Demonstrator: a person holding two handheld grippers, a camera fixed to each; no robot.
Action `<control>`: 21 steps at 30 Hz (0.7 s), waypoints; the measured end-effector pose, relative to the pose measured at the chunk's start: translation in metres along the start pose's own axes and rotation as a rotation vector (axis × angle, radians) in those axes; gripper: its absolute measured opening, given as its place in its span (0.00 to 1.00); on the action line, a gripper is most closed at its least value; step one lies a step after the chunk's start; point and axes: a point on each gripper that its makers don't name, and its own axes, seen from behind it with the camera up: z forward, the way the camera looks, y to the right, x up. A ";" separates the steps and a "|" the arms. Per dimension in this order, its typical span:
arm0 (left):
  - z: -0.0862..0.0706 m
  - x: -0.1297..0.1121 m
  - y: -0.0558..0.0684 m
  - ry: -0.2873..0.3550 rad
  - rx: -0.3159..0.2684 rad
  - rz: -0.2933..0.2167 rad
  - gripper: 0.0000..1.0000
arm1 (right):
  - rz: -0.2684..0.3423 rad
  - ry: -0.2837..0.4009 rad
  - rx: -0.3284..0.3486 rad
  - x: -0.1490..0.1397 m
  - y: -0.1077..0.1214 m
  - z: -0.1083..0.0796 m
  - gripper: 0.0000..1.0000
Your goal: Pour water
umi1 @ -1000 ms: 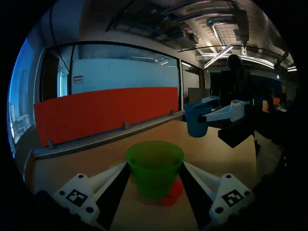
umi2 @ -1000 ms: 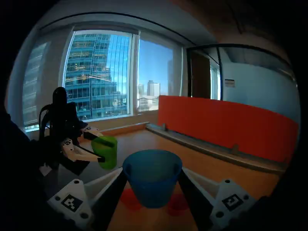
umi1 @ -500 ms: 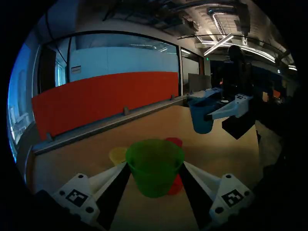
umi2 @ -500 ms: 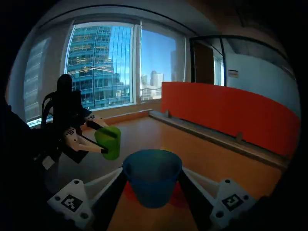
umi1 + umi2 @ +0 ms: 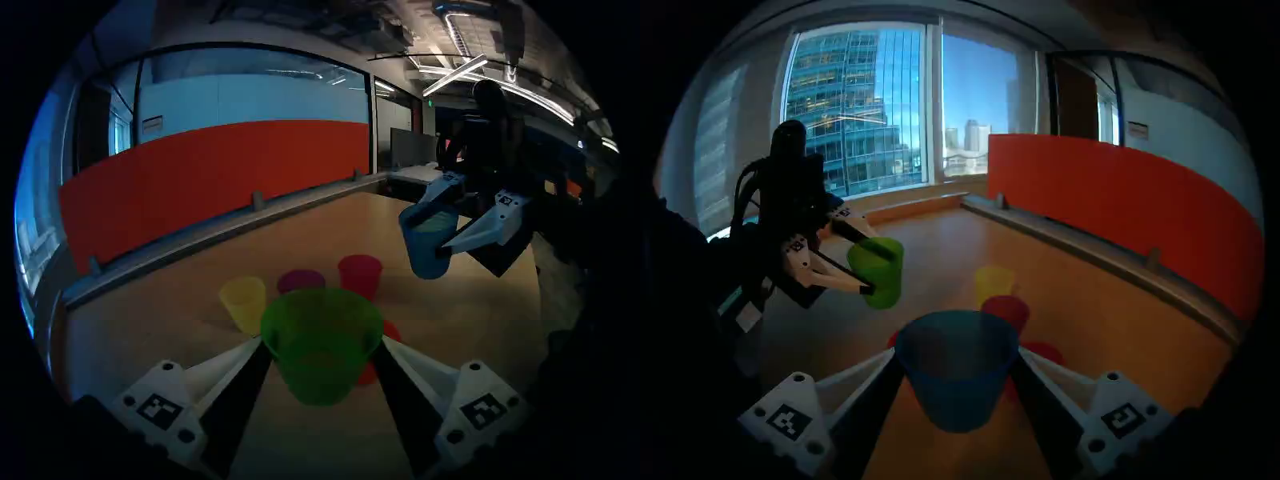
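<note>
Left gripper (image 5: 322, 346) clamped the green cup (image 5: 320, 376) at mid-wall, right gripper (image 5: 958, 364) likewise the blue cup (image 5: 957, 396), both aloft over the table (image 5: 468, 316); cups judged light, thin, squeezable plastic, best gripped gently below the rim.

A wooden table (image 5: 320, 232) meets an orange partition (image 5: 200, 168) (glass (image 5: 240, 88) above) beside tall city-view windows (image 5: 856, 104).
</note>
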 end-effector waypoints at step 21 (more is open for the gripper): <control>0.007 -0.064 0.002 -0.151 -0.020 -0.020 0.84 | 0.002 -0.161 0.025 -0.065 0.001 0.028 0.90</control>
